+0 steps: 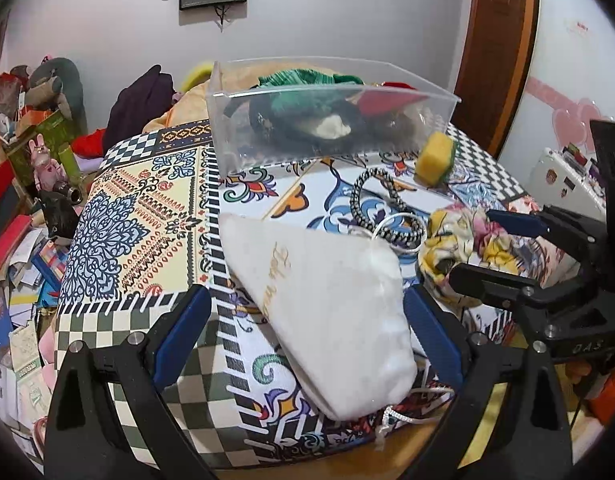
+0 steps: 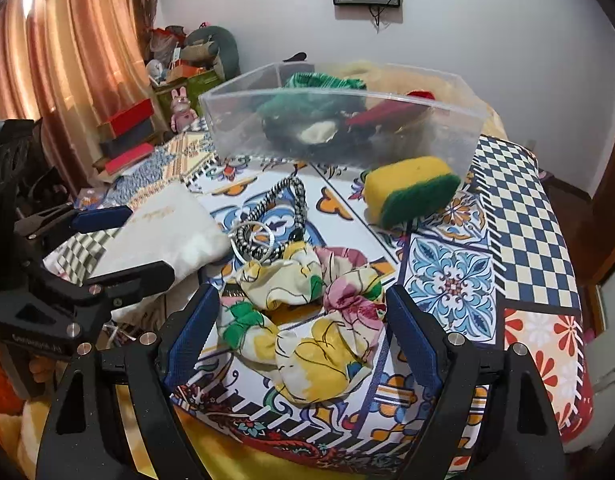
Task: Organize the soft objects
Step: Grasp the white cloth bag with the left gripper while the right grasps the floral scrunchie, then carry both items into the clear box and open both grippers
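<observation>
Patterned worktop (image 2: 527, 208) ahead: our right gripper (image 2: 297, 344), fingers spread, straddles the floppy floral scrunchie (image 2: 307, 320); we'd pinch its bunched middle.

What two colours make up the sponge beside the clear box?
The sponge is yellow with a green scouring layer, clearest in the right wrist view.
</observation>
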The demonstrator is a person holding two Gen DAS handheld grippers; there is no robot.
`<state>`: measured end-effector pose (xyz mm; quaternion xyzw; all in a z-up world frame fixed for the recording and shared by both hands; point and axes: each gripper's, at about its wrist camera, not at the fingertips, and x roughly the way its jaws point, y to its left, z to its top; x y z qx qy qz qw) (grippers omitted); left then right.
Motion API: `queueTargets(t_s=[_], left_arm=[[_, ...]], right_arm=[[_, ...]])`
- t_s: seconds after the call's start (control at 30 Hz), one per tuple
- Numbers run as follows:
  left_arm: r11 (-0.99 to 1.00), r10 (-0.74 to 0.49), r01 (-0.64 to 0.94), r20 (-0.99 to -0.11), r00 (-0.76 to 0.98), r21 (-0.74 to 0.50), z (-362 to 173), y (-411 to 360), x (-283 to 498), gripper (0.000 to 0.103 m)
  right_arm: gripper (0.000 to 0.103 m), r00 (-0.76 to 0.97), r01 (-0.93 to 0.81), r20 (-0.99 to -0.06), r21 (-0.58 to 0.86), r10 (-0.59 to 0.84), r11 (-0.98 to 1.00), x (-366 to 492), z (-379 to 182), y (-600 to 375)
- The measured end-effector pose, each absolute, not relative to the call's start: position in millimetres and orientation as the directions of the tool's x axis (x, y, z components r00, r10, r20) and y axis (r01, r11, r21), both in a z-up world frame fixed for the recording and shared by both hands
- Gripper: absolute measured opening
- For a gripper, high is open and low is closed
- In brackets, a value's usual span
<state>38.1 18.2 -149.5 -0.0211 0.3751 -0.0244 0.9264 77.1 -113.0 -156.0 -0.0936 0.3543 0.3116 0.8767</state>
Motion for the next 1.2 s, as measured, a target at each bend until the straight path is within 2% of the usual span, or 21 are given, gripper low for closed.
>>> queueTargets(t_s=[0.07, 0.1, 0.23, 0.27, 0.33, 0.43, 0.53, 0.7, 0.8, 0.97, 1.07, 1.1, 1.13, 1.17, 1.2], left_arm=[[0.998, -0.064, 0.029, -0.694, 0.717, -0.062, -152, 18, 37, 0.098], [0.997, -0.072, 0.03, -0.695, 0.715, -0.072, -153, 18, 38, 0.094], [0.995, -0.097, 0.047, -0.702, 0.706, -0.09, -155, 18, 39, 0.073], [0.995, -0.098, 0.049, -0.699, 0.708, -0.09, -155, 18, 38, 0.069], [0.994, -0.11, 0.058, -0.697, 0.709, -0.097, -154, 18, 37, 0.059], [0.994, -0.101, 0.052, -0.693, 0.714, -0.092, -153, 18, 36, 0.043], [0.994, -0.104, 0.049, -0.689, 0.717, -0.099, -150, 20, 35, 0.033], [0.994, -0.106, 0.051, -0.677, 0.728, -0.1, -142, 20, 34, 0.027], [0.995, -0.096, 0.047, -0.656, 0.749, -0.091, -132, 20, 32, 0.027], [0.995, -0.086, 0.037, -0.616, 0.783, -0.092, -111, 24, 31, 0.027], [0.996, -0.074, 0.026, -0.596, 0.8, -0.089, -101, 27, 31, 0.027], [0.996, -0.069, 0.021, -0.591, 0.804, -0.088, -99, 27, 31, 0.027], [0.996, -0.067, 0.019, -0.587, 0.807, -0.089, -98, 28, 30, 0.027], [0.995, -0.069, 0.018, -0.584, 0.809, -0.093, -96, 29, 30, 0.027], [0.995, -0.07, 0.017, -0.582, 0.81, -0.096, -96, 29, 29, 0.027]], right_arm=[[0.078, 0.561, -0.616, -0.682, 0.034, 0.469, 0.787, 74, -159, -111], [0.073, 0.566, -0.62, -0.68, 0.021, 0.466, 0.784, 73, -159, -110], [0.05, 0.555, -0.644, -0.678, 0.017, 0.482, 0.764, 69, -159, -108], [0.047, 0.555, -0.645, -0.677, 0.015, 0.482, 0.764, 69, -158, -108], [0.033, 0.553, -0.645, -0.677, 0.021, 0.485, 0.764, 69, -157, -110], [0.026, 0.551, -0.639, -0.675, 0.039, 0.492, 0.769, 71, -155, -115], [0.022, 0.563, -0.627, -0.666, 0.042, 0.489, 0.778, 70, -149, -119], [0.02, 0.587, -0.607, -0.643, 0.053, 0.492, 0.793, 70, -140, -129], [0.012, 0.603, -0.597, -0.624, 0.06, 0.497, 0.8, 70, -132, -133], [0.012, 0.621, -0.59, -0.601, 0.066, 0.504, 0.805, 71, -121, -139], [0.015, 0.594, -0.599, -0.62, 0.083, 0.512, 0.796, 72, -123, -137], [0.026, 0.59, -0.598, -0.628, 0.083, 0.508, 0.797, 73, -124, -134], [0.049, 0.579, -0.604, -0.636, 0.085, 0.51, 0.793, 73, -126, -130], [0.061, 0.575, -0.607, -0.639, 0.087, 0.512, 0.79, 72, -128, -128], [0.077, 0.575, -0.609, -0.636, 0.087, 0.514, 0.789, 71, -130, -126]])
